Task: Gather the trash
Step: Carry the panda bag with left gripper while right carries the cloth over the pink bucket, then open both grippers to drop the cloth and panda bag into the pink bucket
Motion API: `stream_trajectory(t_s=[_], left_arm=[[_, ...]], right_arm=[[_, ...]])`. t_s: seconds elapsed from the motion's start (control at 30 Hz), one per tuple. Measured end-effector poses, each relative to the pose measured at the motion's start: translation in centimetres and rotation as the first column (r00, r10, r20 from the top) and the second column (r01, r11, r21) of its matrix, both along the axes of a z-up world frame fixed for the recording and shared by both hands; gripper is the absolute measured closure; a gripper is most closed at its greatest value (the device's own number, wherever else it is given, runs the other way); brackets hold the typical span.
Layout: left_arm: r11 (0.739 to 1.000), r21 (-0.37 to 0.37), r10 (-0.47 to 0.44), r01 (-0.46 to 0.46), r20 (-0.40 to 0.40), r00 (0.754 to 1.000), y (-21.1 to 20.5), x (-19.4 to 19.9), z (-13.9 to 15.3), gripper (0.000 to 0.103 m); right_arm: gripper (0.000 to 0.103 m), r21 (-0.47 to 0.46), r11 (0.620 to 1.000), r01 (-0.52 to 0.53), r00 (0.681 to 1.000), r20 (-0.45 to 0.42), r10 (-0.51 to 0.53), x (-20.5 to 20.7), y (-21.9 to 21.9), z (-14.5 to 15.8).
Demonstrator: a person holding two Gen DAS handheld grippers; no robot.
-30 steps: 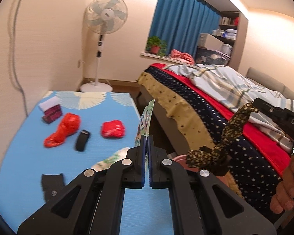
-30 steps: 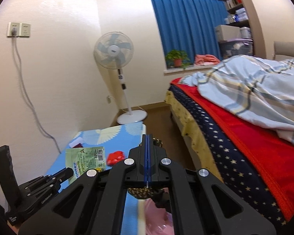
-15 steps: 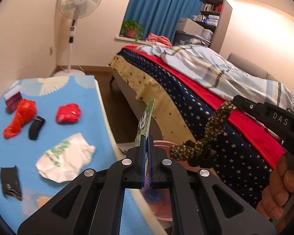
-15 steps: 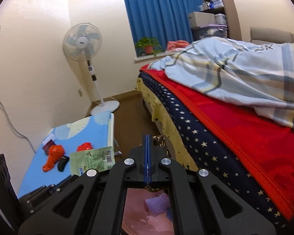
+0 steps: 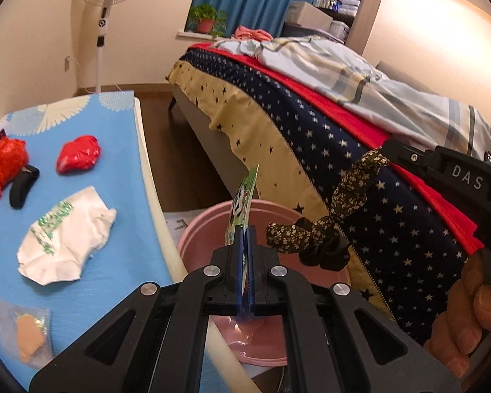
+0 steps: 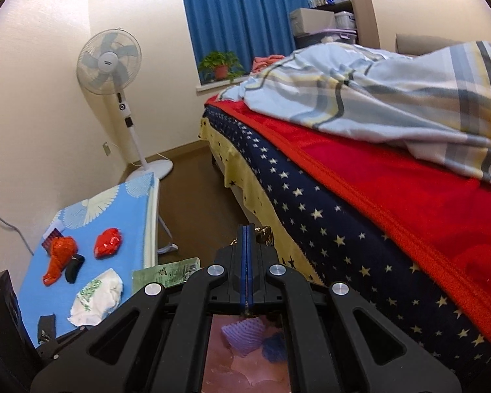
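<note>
My left gripper point(image 5: 244, 234) is shut on a green printed wrapper point(image 5: 246, 193), held upright over the near rim of a pink bin point(image 5: 193, 229) on the floor. To its right, my right gripper point(image 5: 388, 152), gripped by a person's hand, is shut on a dark floral scrunchie point(image 5: 347, 196) that dangles above the bin. In the right wrist view the right gripper point(image 6: 247, 234) hides most of the scrunchie point(image 6: 265, 232); the wrapper point(image 6: 167, 273) shows at lower left. Below, the bin point(image 6: 245, 370) holds a purple foam net point(image 6: 242, 334).
A blue-topped table point(image 5: 121, 150) on the left carries two red crumpled bags point(image 5: 78, 155), a black item point(image 5: 23, 186), a white crumpled bag point(image 5: 68, 235) and a clear packet point(image 5: 26, 330). A bed point(image 5: 311, 124) bounds the right side. A standing fan point(image 6: 109, 62) is at the back.
Both grippers have come down and swung from over the table to above the pink bin, keeping hold of the wrapper and the scrunchie. The bin's inside now shows.
</note>
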State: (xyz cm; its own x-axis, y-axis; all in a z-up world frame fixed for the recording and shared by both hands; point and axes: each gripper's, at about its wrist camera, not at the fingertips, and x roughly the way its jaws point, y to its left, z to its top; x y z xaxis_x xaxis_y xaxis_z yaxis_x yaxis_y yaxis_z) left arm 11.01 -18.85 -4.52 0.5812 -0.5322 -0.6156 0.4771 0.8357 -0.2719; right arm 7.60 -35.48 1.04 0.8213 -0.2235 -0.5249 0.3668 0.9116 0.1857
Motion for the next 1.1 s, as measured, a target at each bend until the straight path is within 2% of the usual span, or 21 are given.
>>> stream_trajectory(t_s=[0.27,0.33,0.37,0.47,0.5,0.57,0.6,0.83,0.9,1.03,1.1], left_arm=[[1.000,0.019,-0.008,0.009,-0.042,0.999,-0.5,0.4,-1.3,0.101],[1.000,0.025,-0.003,0.004,-0.047,0.999,-0.6,0.4,-1.5,0.100],[1.000,0.022,-0.001,0.002,-0.049,0.999,-0.5,0.4,-1.6,0.097],[1.000,0.016,0.004,-0.004,-0.046,0.999,-0.4,0.4,-1.5,0.073],[1.000,0.015,0.007,-0.006,-0.043,0.999,-0.3,0.4,-1.4,0.073],[1.000,0.014,0.011,-0.010,-0.040,0.999,-0.1,0.4,-1.3,0.073],[1.000,0.016,0.015,-0.015,-0.038,0.999,0.0,0.4,-1.2,0.073],[0.999,0.018,0.046,-0.046,-0.020,0.999,1.4,0.2,-0.5,0.072],[0.998,0.019,0.063,-0.063,-0.010,0.998,2.0,0.2,-0.2,0.065],[0.995,0.013,0.095,-0.095,0.006,0.995,3.1,0.1,0.4,0.061],[0.994,0.010,0.112,-0.112,0.016,0.994,3.7,0.0,0.7,0.053]], right_arm=[[0.102,0.008,1.000,0.020,1.000,-0.024,-0.020,0.3,-0.3,-0.8],[0.098,0.011,0.999,0.030,0.999,-0.025,-0.029,0.3,-0.4,-0.8],[0.098,0.012,0.999,0.034,0.999,-0.027,-0.033,0.2,-0.5,-0.8],[0.098,0.022,0.999,0.048,0.998,-0.035,-0.047,0.3,-0.8,-0.9],[0.095,0.025,0.998,0.053,0.998,-0.035,-0.052,0.3,-0.9,-0.9],[0.068,0.024,0.998,0.064,0.997,-0.033,-0.063,0.2,-1.0,-0.8],[0.063,0.022,0.997,0.070,0.997,-0.026,-0.069,0.1,-0.9,-0.7],[0.061,0.008,0.999,0.052,0.999,-0.006,-0.052,-0.1,-0.3,0.0],[0.058,0.005,0.999,0.047,0.999,0.001,-0.047,-0.2,-0.1,0.3],[0.050,-0.004,0.999,0.036,0.999,0.017,-0.036,-0.6,0.3,0.9],[0.046,-0.005,1.000,0.023,0.999,0.028,-0.023,-0.8,0.6,1.3]])
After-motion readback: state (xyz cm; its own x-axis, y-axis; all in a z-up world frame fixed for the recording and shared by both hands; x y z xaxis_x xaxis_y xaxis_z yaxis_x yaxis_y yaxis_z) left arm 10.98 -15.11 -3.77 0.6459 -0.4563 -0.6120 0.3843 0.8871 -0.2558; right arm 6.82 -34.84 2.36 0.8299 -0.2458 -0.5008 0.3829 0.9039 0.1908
